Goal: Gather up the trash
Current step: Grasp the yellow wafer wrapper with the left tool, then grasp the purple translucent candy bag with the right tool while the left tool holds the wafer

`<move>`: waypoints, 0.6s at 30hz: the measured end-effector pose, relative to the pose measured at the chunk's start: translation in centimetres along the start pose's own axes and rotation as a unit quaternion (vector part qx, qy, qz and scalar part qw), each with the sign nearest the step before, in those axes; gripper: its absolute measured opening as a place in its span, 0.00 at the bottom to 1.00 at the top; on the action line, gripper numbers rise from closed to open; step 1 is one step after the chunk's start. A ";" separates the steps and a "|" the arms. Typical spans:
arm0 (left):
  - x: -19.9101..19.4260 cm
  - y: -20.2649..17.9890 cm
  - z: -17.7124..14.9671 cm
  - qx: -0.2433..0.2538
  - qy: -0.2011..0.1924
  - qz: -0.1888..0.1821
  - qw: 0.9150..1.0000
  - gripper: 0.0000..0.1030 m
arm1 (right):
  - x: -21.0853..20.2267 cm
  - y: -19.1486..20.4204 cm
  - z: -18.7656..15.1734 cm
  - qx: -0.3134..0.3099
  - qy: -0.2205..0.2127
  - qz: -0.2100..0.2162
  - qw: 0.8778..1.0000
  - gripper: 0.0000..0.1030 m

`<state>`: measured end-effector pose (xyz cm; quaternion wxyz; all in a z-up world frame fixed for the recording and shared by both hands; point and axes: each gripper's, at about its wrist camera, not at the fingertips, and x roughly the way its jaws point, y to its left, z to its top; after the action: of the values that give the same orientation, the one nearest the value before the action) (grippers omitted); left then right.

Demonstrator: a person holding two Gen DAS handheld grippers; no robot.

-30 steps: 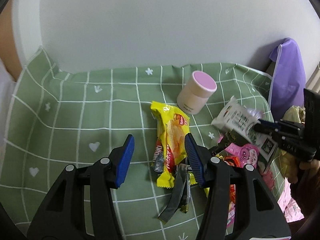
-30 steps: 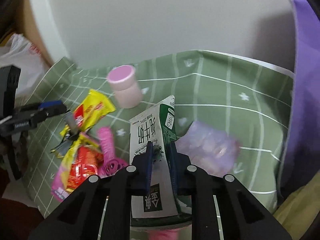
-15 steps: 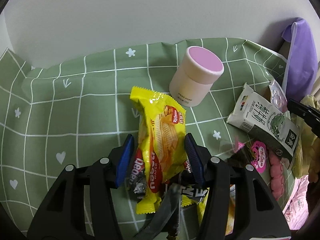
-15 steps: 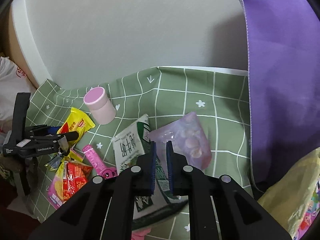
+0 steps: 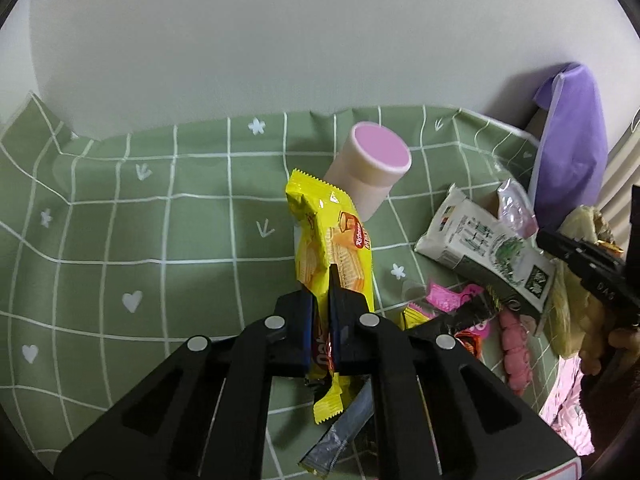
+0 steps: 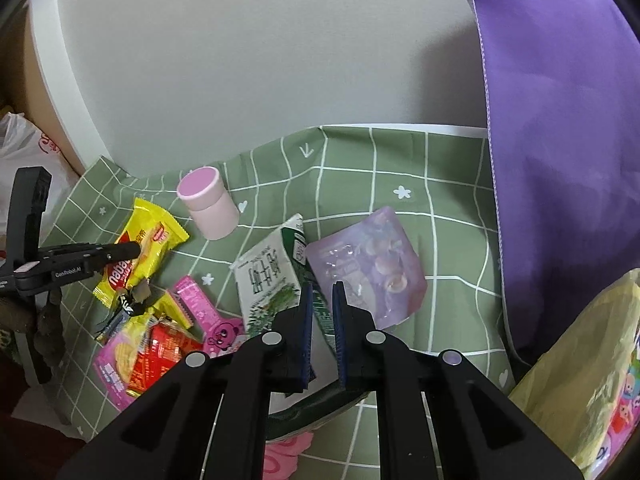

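Note:
A yellow wafer wrapper (image 5: 328, 232) stands lifted at its near end, and my left gripper (image 5: 322, 276) is shut on it; the right wrist view shows the same wrapper (image 6: 152, 240) pinched by that gripper (image 6: 132, 250). A white and green milk carton (image 6: 268, 276) lies tilted on the green checked cloth (image 5: 160, 220). My right gripper (image 6: 322, 286) is shut on the carton's near edge. From the left wrist view the carton (image 5: 480, 248) is at the right, with the right gripper (image 5: 548, 238) behind it.
A pink-lidded jar (image 5: 372, 164) stands behind the wrapper. Several red, pink and yellow wrappers (image 6: 148, 352) lie in a pile near the front. A clear purple pouch (image 6: 368, 264) lies beside the carton. A purple cloth (image 6: 560, 160) hangs at right above a yellow bag (image 6: 580, 360).
My left gripper moved forward over the yellow wrapper and shut on it. The right gripper drew back and up a little with the milk carton.

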<state>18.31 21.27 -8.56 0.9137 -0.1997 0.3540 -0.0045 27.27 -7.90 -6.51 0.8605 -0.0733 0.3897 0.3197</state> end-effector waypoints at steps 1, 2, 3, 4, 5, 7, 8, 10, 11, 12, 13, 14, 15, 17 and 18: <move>-0.4 0.0 0.1 -0.003 -0.009 0.001 1.000 0.06 | -0.2 0.2 0.0 -0.002 -0.003 0.001 1.000 0.11; -1.0 0.1 0.1 -0.006 -0.017 0.000 1.000 0.06 | -0.3 0.3 0.0 -0.004 -0.007 0.003 1.000 0.11; -1.6 0.4 0.1 -0.010 -0.025 0.003 1.000 0.06 | -0.5 0.5 0.0 -0.006 -0.010 0.004 1.000 0.11; -2.2 0.7 0.1 -0.016 -0.034 0.001 0.999 0.06 | -0.8 0.6 0.0 -0.008 -0.013 0.006 1.000 0.11; -2.9 1.3 -0.1 -0.018 -0.030 0.006 0.999 0.06 | -1.0 0.7 0.0 -0.009 -0.016 0.007 1.000 0.11; -3.8 2.2 -0.1 -0.006 0.000 0.013 1.000 0.06 | -1.3 0.7 -0.1 -0.010 -0.020 0.007 1.000 0.11; -4.1 2.6 -0.1 -0.008 0.000 0.013 1.000 0.06 | -1.5 0.7 -0.2 -0.010 -0.021 0.007 1.000 0.11; -4.2 3.1 0.1 -0.008 0.009 0.012 1.000 0.06 | -1.8 0.5 -0.4 -0.007 -0.024 0.006 1.000 0.11; -4.4 3.1 0.0 -0.008 0.006 0.012 1.000 0.06 | -2.0 0.4 -0.5 -0.005 -0.026 0.006 1.000 0.10; -4.4 3.1 0.1 -0.007 0.005 0.011 1.000 0.06 | -2.2 0.3 -0.6 -0.003 -0.027 0.005 1.000 0.09; -4.6 3.0 0.2 -0.007 0.005 0.010 1.000 0.06 | -2.5 0.1 -0.7 0.000 -0.029 0.005 1.000 0.09; -4.6 2.7 0.3 -0.004 0.003 0.009 1.000 0.06 | -2.7 0.0 -0.7 0.003 -0.031 0.004 1.000 0.09; -4.8 2.4 0.4 -0.002 0.000 0.009 1.000 0.06 | -2.9 -0.2 -0.7 0.005 -0.032 0.003 0.999 0.09; -5.0 1.5 0.7 0.007 -0.007 0.010 1.000 0.06 | -3.3 -0.4 -0.7 0.006 -0.035 0.011 0.999 0.09; -5.1 1.1 0.9 0.013 -0.009 0.010 1.000 0.06 | -3.4 -0.5 -0.7 0.007 -0.034 0.022 0.999 0.09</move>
<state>14.96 23.34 -5.05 0.9195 -0.1839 0.3474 0.0018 25.44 -10.25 -4.65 0.8663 -0.0481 0.3640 0.3385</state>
